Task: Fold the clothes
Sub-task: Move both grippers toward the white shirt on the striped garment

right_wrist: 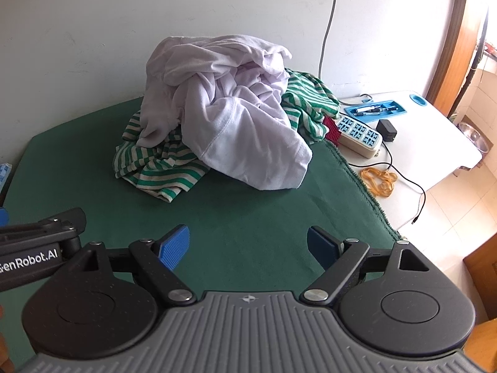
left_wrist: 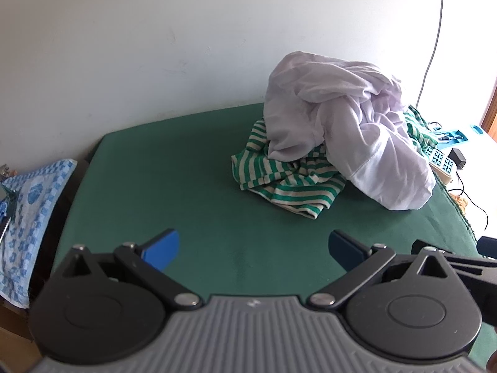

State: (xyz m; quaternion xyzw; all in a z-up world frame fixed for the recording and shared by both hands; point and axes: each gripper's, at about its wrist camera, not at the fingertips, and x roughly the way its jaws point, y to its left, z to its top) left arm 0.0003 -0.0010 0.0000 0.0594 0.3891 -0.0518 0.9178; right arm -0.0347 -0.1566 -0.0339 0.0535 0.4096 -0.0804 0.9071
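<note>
Your left gripper (left_wrist: 253, 248) has its blue pads (left_wrist: 164, 247) spread wide, nothing between them, just bare green cloth (left_wrist: 174, 186) underneath. Same story on your right gripper (right_wrist: 248, 244): jaws fully apart, empty, hanging over the green cloth near its front edge. The two tools sit side by side, close together, both angled down at the table.

Look ahead now: the clothes are all in one heap toward the back, near the wall. The white garment (left_wrist: 348, 130) is bunched on top, the striped one (left_wrist: 289, 180) is crumpled beneath it and spills out on both sides. Neither is spread, neither has a clean crease, and no folded stack shows anywhere on the cloth. So by my read, you're at the very start; nothing is done, everything is left.

There's a bit of red (right_wrist: 332, 129) at the heap's right edge, possibly a third piece, but it's too buried to say. Beside it, off the cloth, lies a power strip (right_wrist: 360, 135).
</note>
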